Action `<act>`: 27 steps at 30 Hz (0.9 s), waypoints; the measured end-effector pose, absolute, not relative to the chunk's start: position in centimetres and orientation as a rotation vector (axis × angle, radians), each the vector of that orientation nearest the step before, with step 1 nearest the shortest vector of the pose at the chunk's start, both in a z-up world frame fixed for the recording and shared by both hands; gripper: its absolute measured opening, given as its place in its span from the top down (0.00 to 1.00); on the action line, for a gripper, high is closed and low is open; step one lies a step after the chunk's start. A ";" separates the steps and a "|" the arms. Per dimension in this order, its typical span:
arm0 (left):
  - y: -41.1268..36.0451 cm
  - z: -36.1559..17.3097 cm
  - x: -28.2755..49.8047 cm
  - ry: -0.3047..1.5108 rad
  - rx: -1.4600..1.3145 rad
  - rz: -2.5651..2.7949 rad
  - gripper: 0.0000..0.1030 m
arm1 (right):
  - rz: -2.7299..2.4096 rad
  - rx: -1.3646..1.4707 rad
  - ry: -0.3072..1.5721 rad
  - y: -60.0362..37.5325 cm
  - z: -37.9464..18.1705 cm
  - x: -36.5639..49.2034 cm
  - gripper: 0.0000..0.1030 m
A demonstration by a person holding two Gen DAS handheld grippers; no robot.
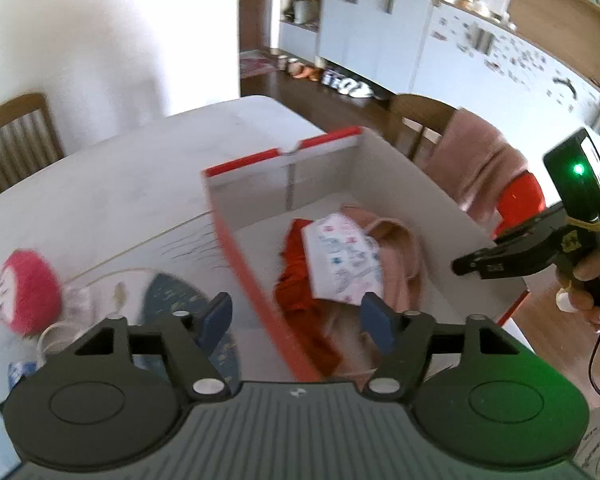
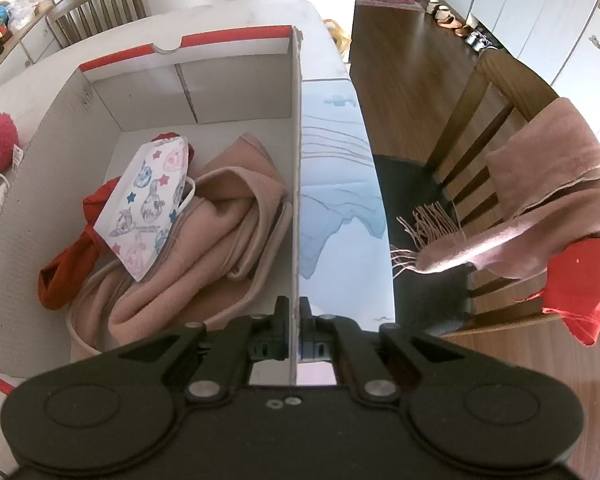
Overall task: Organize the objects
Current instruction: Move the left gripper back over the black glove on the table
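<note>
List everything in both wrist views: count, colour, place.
open cardboard box: 1, white with red rim, on the table
printed face mask: 1, white with cartoon prints, in the box on top of the cloths
folded pink cloth: 1, in the box
red-orange cloth: 1, in the box under the mask
fluffy red ball: 1, on the table left of the box
pink fringed scarf: 1, draped over the right chair
wooden chair: 2 seen, brown, at the table
white table: 1, under the box
left gripper: fingers open, nothing between them, over the box's left wall
right gripper: fingers shut on the box's right wall
</note>
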State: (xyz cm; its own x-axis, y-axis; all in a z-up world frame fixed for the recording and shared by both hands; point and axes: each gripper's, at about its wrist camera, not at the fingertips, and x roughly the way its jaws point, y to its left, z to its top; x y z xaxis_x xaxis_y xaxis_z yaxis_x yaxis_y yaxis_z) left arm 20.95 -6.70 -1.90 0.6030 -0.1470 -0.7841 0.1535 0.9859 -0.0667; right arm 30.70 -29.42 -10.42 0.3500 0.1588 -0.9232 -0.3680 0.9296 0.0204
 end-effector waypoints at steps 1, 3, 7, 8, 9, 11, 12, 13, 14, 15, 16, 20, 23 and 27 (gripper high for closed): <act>-5.9 -1.8 20.5 0.903 -0.004 -0.154 0.29 | 0.343 -0.202 1.168 -29.4 -10.4 30.7 0.98; -4.6 -1.7 19.9 0.899 -0.026 -0.121 0.28 | 0.340 -0.204 1.169 -29.4 -10.4 30.6 0.98; -1.5 -1.9 18.2 0.892 -0.083 -0.046 0.22 | 0.333 -0.207 1.173 -29.4 -10.4 30.5 0.98; -0.8 -1.9 17.8 0.891 -0.095 -0.027 0.21 | 0.331 -0.209 1.173 -29.3 -10.4 30.5 0.98; 0.0 -2.0 17.4 0.891 -0.105 -0.006 0.19 | 0.329 -0.212 1.174 -29.3 -10.5 30.5 0.98; 1.6 -2.2 16.7 0.889 -0.128 0.036 0.19 | 0.325 -0.216 1.177 -29.2 -10.5 30.5 0.98; 2.3 -2.3 16.4 0.891 -0.137 0.050 0.19 | 0.322 -0.218 1.177 -29.1 -10.6 30.5 0.98; 3.0 -2.5 16.2 0.894 -0.144 0.065 0.18 | 0.320 -0.219 1.178 -29.1 -10.5 30.5 0.98; 3.7 -2.7 15.9 0.896 -0.146 0.082 0.17 | 0.319 -0.219 1.178 -29.0 -10.5 30.5 0.97; 4.3 -2.9 15.6 0.896 -0.140 0.107 0.16 | 0.316 -0.220 1.178 -29.0 -10.5 30.4 0.97; 4.9 -3.0 15.4 0.896 -0.131 0.134 0.15 | 0.313 -0.223 1.177 -29.0 -10.5 30.4 0.97; 7.5 -3.9 14.4 0.906 -0.152 0.188 0.13 | 0.302 -0.224 1.180 -28.9 -10.6 30.4 0.96; 9.9 -4.8 13.8 0.918 -0.198 0.227 0.02 | 0.294 -0.228 1.183 -28.8 -10.6 30.3 0.96; 13.0 -5.8 13.1 0.927 -0.238 0.284 0.01 | 0.281 -0.234 1.187 -28.7 -10.8 30.2 0.96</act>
